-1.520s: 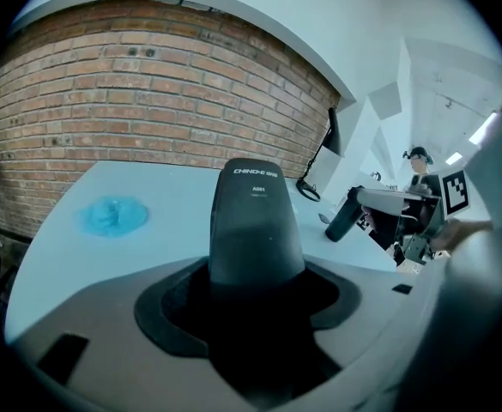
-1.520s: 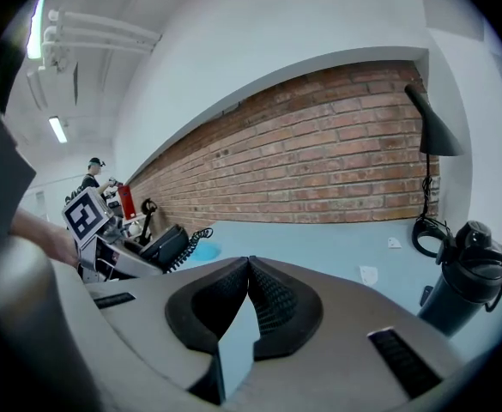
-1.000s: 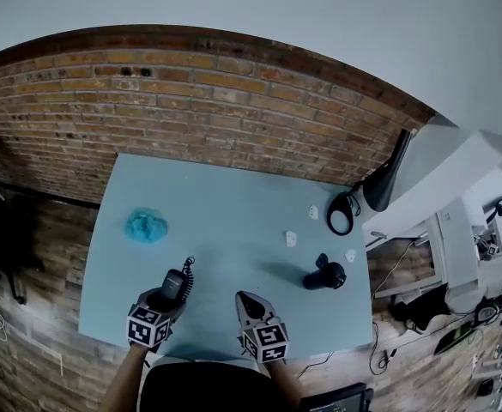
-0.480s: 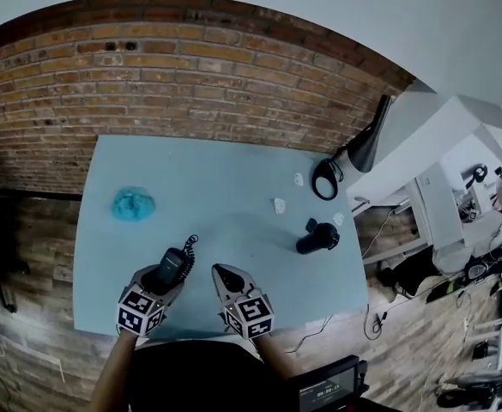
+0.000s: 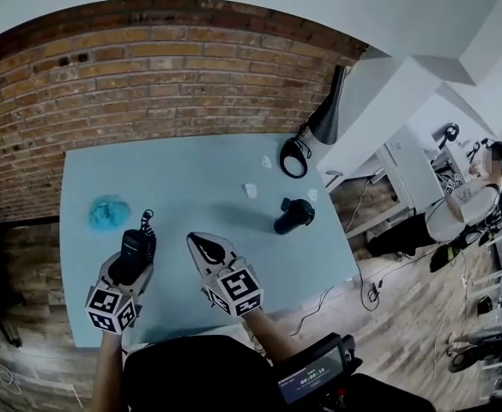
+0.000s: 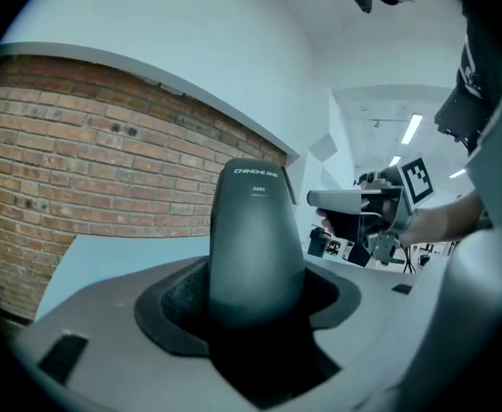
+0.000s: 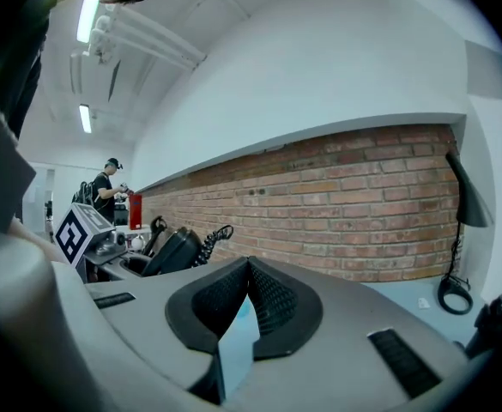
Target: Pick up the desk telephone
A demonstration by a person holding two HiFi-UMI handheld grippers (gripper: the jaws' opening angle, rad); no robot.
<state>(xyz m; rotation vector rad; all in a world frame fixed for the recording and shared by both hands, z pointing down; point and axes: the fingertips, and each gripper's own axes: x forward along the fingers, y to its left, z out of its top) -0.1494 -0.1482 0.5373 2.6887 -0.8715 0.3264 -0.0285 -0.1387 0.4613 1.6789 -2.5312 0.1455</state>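
Left gripper (image 5: 136, 247) and right gripper (image 5: 201, 245) sit higher over table (image 5: 199, 187) than before. Left clamps handset (image 6: 255, 247); right is closed, empty.

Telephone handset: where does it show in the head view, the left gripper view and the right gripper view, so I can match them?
Head view: telephone handset at lower left, clamped in the left tongs.
Left gripper view: handset in the centre, standing up between the pads.
Right gripper view: handset at left of centre, coiled cord beside it.
Shared landmark: the brick wall behind the table.
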